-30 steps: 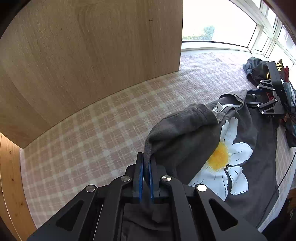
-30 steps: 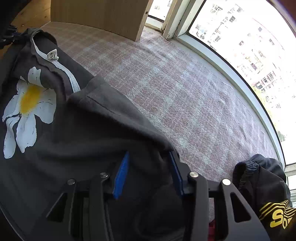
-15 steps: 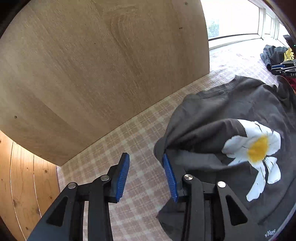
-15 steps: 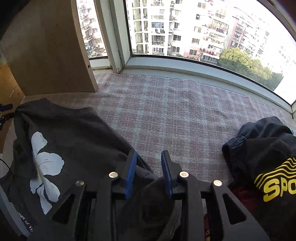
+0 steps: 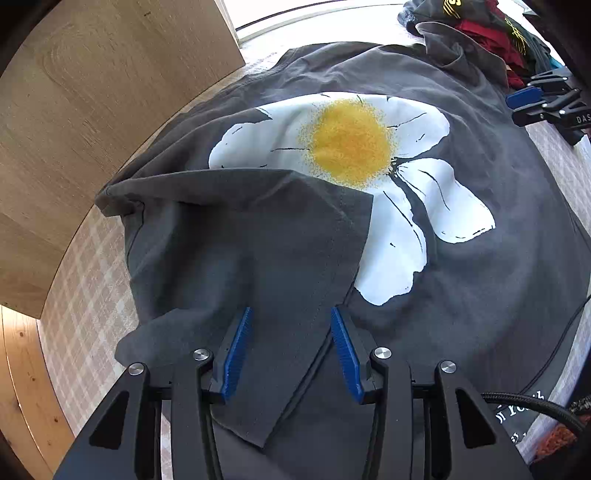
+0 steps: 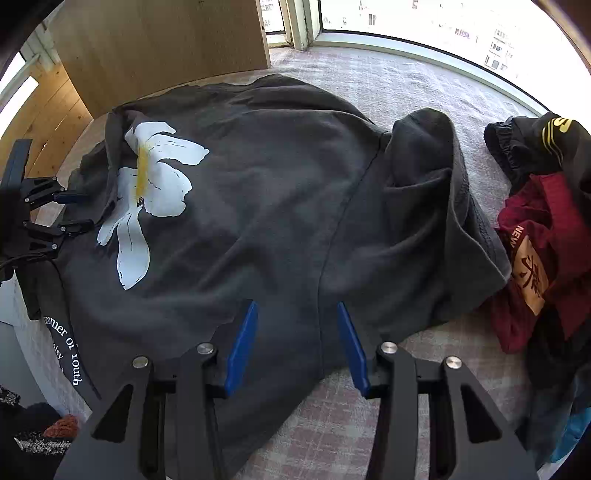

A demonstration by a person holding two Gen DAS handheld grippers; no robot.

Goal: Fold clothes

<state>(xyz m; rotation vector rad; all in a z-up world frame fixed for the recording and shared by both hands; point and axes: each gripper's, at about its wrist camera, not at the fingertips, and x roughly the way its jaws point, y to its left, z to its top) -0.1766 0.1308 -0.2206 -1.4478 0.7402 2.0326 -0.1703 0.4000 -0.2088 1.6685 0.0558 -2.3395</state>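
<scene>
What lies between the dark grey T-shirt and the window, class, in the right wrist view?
Only bare checked bedcover lies between the dark grey T-shirt and the window; the right wrist view shows it.

Left gripper hangs low, its blue-padded jaws spread wide, gripping nothing. Right gripper likewise gapes, empty.

I work on a pink checked cover beside a wooden panel. Ahead of me, bright daylight pours through a curved window facing city buildings.
</scene>
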